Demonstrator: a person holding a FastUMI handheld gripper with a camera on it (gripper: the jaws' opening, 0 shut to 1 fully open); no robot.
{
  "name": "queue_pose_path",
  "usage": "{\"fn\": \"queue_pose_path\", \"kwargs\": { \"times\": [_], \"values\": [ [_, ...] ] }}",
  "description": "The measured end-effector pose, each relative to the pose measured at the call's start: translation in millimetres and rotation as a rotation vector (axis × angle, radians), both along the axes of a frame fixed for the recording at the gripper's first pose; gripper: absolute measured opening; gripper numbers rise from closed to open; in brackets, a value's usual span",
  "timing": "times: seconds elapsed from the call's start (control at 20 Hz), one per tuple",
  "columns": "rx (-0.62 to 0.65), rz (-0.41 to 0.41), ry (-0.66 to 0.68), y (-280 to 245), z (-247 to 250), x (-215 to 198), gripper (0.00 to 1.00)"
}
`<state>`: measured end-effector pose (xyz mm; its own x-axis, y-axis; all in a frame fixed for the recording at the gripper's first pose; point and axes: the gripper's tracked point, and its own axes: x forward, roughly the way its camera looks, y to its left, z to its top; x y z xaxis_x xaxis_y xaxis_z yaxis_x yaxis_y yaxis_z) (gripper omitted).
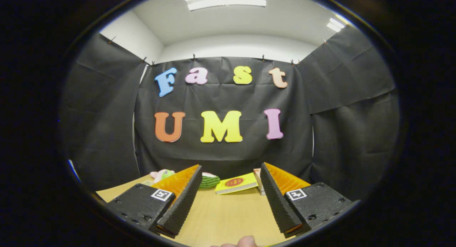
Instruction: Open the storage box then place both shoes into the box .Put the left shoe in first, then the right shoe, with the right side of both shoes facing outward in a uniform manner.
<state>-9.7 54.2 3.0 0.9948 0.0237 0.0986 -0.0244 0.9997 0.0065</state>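
On the far side of the pale wooden table, beyond the left fingertip, lie a pink and green soft toy and a green ribbed round object. The gripper hangs with its fingers wide apart, nothing between them. Just ahead of the gap lies a flat yellow box with a red oval mark, touching a pale box by the right fingertip; a fingertip shows at the table's near edge.
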Motion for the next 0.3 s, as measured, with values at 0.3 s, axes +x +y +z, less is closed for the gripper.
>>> {"fn": "queue_pose_path", "kwargs": {
  "times": [0.3],
  "values": [
    [-0.012, 0.008, -0.009, 7.4, 0.5, -2.1, 1.0]
  ]
}}
